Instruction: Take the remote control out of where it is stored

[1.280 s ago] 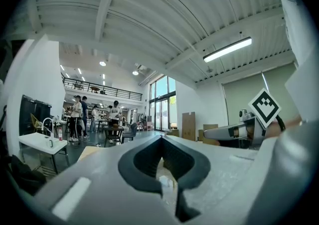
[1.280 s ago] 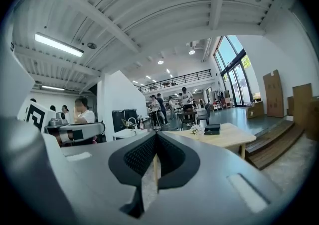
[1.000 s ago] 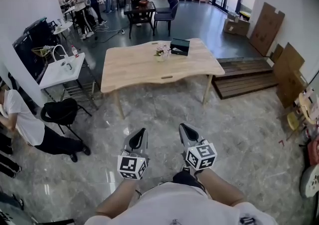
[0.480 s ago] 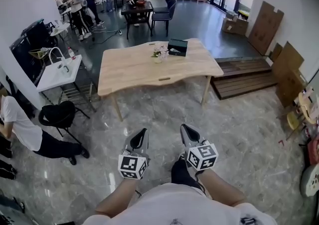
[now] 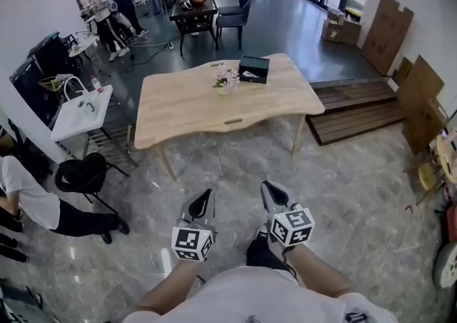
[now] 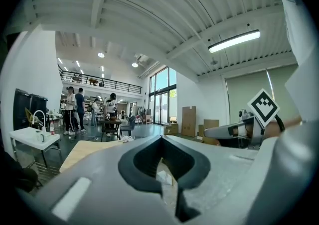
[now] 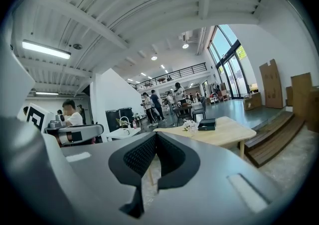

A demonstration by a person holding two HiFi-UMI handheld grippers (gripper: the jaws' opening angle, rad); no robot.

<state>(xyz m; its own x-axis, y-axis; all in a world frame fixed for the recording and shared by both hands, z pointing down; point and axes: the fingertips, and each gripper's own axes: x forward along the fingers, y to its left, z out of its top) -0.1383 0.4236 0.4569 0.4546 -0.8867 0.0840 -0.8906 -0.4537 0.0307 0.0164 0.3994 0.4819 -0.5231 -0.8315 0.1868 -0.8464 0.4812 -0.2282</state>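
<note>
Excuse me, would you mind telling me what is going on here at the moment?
A person holds two grippers out over the grey floor; the left gripper and the right gripper are both shut and empty. Ahead, out of reach, stands a wooden table with a dark box and some flowers on it. No remote control is in sight.

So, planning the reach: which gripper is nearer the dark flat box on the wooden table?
Right, slightly. The right gripper lines up almost below the dark flat box; the left gripper sits further left. Both are far short of the wooden table.
</note>
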